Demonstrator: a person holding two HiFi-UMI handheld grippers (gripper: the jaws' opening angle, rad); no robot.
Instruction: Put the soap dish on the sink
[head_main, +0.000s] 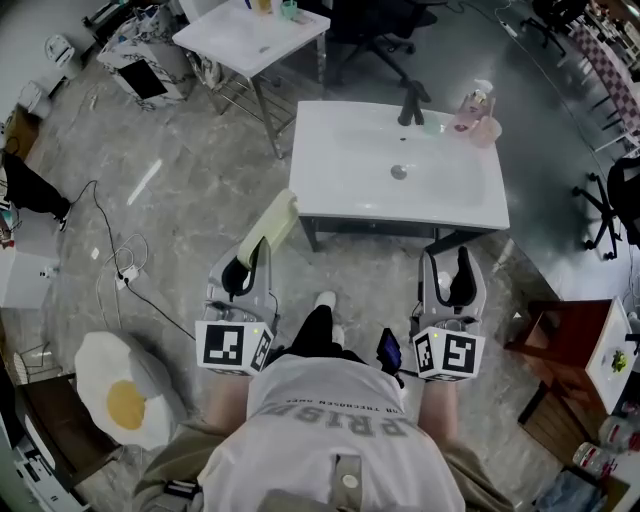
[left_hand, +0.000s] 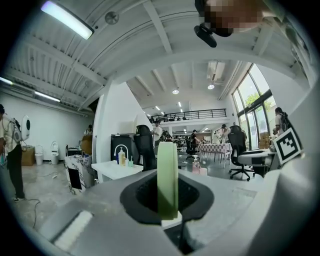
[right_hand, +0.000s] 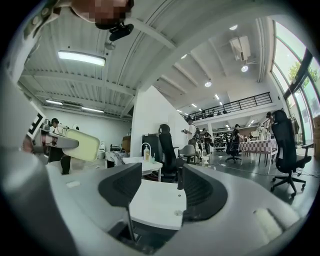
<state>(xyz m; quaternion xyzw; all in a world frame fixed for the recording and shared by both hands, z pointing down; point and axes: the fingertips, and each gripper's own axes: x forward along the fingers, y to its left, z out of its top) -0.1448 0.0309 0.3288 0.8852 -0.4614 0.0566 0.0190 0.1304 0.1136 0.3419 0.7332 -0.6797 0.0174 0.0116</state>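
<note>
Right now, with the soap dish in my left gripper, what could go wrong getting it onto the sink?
The left gripper is shut on just one end of the soap dish, so most of it overhangs; it might twist or slip out. On the sink, the faucet and pink bottle crowd the back edge, so setting down there could knock the bottle over.

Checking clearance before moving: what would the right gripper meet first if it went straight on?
Probably the white sink, dead ahead between the open, empty jaws of the right gripper; height over its rim is unclear.
</note>
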